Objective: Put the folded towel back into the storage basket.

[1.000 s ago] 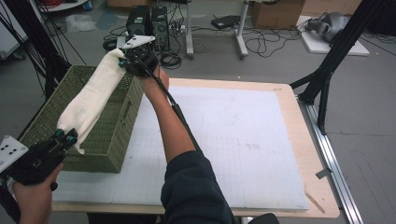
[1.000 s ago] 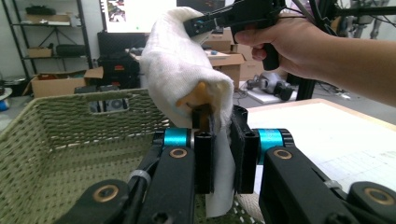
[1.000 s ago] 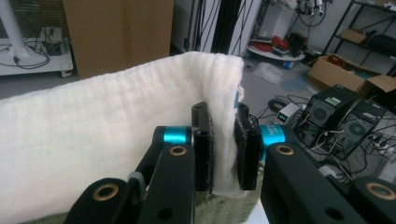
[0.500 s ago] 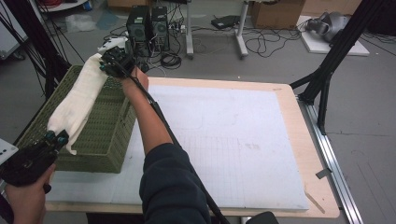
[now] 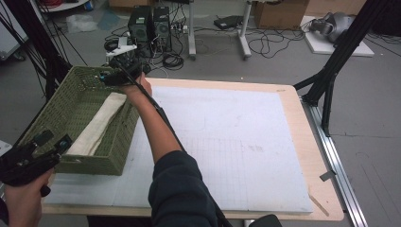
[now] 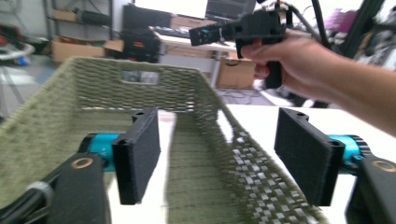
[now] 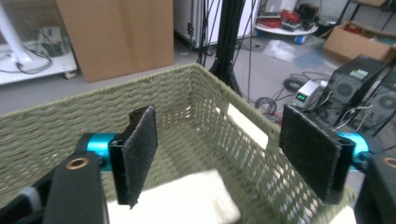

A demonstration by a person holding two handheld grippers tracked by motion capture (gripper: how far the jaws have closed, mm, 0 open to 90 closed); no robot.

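The right gripper (image 5: 106,75) hangs over the far end of a green woven basket (image 5: 56,111), at about eleven o'clock on the table in the high view; its jaws stand wide apart with nothing between them. In the right gripper view its two black pads (image 7: 140,149) frame the basket's inner far corner, and the end of a white folded cloth (image 7: 187,198) lies on the basket floor just below them, at six o'clock.

The left gripper (image 5: 49,142) sits at the basket's near end, at about eight o'clock on the table, also spread wide and empty. In the left gripper view its jaws straddle the basket's near right corner, one pad inside the basket and the other outside over the white table mat (image 6: 261,116); the other hand (image 6: 299,63) with its gripper shows at one o'clock.

The white cloth (image 5: 97,125) lies lengthwise inside the basket, along its right wall. The basket rests on the left edge of the white mat (image 5: 236,142).
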